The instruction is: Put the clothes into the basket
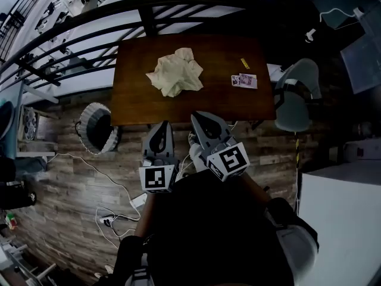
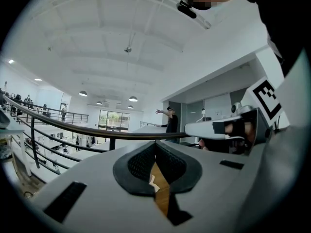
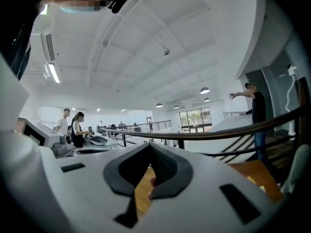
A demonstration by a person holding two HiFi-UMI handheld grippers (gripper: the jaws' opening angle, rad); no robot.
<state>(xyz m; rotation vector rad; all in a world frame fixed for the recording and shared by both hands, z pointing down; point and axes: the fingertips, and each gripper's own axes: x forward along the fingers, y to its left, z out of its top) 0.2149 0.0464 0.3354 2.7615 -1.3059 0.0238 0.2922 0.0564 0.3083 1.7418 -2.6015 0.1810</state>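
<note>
Fingers (image 2: 141, 164) of the left gripper (image 1: 162, 127) and right gripper (image 1: 200, 118) are closed and empty. Clothes (image 1: 175, 71) lie crumpled on the table (image 1: 226, 103); the basket (image 1: 88, 108) stands on the floor (image 1: 65, 180) by its left corner. Step 1, approach, likely applies: next, open jaws and reach the clothes.

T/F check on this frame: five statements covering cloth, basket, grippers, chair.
1. The cloth lies crumpled on the table. True.
2. The basket stands on the table. False: it is on the floor by the table's left front corner.
3. The left gripper holds the cloth. False: its fingers are shut on nothing, well short of the cloth.
4. The right gripper is shut and empty. True.
5. A chair stands at the table's right end. True.
</note>
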